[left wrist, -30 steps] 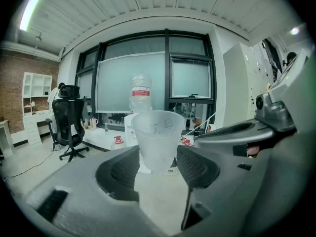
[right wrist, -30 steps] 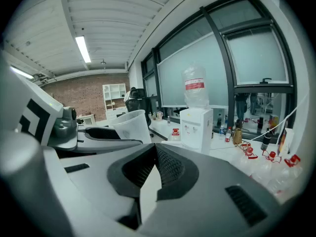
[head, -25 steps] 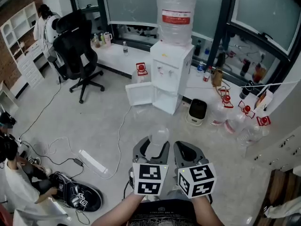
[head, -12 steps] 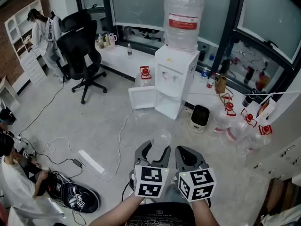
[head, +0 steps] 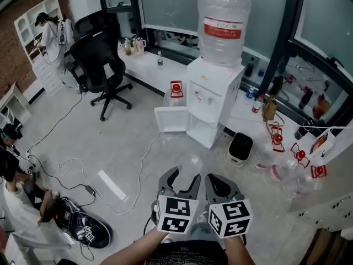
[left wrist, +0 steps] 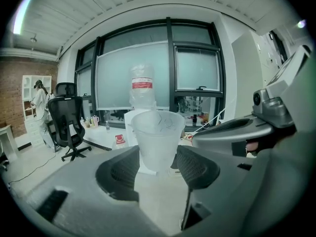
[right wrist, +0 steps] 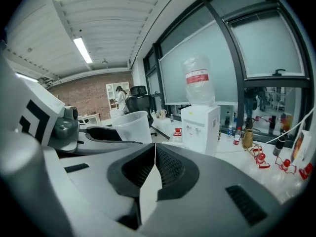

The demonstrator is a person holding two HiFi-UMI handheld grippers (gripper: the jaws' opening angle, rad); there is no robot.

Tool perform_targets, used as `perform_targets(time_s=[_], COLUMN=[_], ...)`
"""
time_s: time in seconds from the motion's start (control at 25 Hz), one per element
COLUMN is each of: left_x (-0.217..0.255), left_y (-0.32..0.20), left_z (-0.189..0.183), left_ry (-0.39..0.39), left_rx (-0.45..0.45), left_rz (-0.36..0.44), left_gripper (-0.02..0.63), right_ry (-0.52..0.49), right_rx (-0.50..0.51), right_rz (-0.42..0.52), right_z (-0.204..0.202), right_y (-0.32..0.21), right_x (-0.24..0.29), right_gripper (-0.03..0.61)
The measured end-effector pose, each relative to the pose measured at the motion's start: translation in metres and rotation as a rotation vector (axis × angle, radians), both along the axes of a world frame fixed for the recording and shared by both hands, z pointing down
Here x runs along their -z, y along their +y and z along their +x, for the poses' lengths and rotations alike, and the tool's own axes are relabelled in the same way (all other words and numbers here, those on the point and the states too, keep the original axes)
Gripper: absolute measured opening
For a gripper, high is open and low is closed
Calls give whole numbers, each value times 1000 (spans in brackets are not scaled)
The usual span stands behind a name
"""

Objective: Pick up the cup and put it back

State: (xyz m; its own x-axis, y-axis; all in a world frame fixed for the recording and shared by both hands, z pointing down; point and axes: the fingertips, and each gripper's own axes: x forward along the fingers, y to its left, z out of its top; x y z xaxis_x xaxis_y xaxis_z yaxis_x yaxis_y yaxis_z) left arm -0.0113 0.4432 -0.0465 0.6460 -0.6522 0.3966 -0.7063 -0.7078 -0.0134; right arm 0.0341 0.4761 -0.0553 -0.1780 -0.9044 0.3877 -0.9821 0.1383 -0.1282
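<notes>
A translucent plastic cup [head: 187, 166] stands upright between the jaws of my left gripper [head: 181, 177], which is shut on its lower part. In the left gripper view the cup [left wrist: 157, 137] fills the middle and both pads press its sides at the left gripper [left wrist: 157, 166]. My right gripper [head: 220, 183] is held close beside the left one, low in the head view. Its jaws are shut with nothing between them, as the right gripper [right wrist: 154, 154] shows in its own view, where the cup [right wrist: 132, 127] sits to its left.
A white water dispenser [head: 212, 101] with a large bottle [head: 223, 24] stands ahead, its lower door open. Empty bottles [head: 276, 162] and a small heater [head: 240, 148] lie to its right. A black office chair [head: 102, 65], floor cables, a power strip [head: 112, 185] and a seated person [head: 14, 203] are left.
The head view has shifted, so the dispenser and chair sit further right and lower in it. Both grippers keep their pose, and the cup stays in the left one.
</notes>
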Motion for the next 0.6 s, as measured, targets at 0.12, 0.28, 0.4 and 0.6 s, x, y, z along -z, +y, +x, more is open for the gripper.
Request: perform_targets(time_s=[0.12,0.28,0.4,0.6], left_x=[-1,-5,-8,-13], left_y=[-17,-38,-52,-68], left_z=[25,51,67,93], left_ry=[-11,-25,-28,-52], left_rx=[20,51,77,107], left_rz=[-13,-30,-41,-52], left_gripper=[241,241,241,241], right_ry=[-12,-29,-35,-51], right_rx=[22,50,74,115], right_rz=[-9,-20,-29,-41], right_z=[25,53,70,96], right_y=[-21,-44,-58,-78], right_x=[-1,-3,-6,-10], right_gripper=[21,21,21,21])
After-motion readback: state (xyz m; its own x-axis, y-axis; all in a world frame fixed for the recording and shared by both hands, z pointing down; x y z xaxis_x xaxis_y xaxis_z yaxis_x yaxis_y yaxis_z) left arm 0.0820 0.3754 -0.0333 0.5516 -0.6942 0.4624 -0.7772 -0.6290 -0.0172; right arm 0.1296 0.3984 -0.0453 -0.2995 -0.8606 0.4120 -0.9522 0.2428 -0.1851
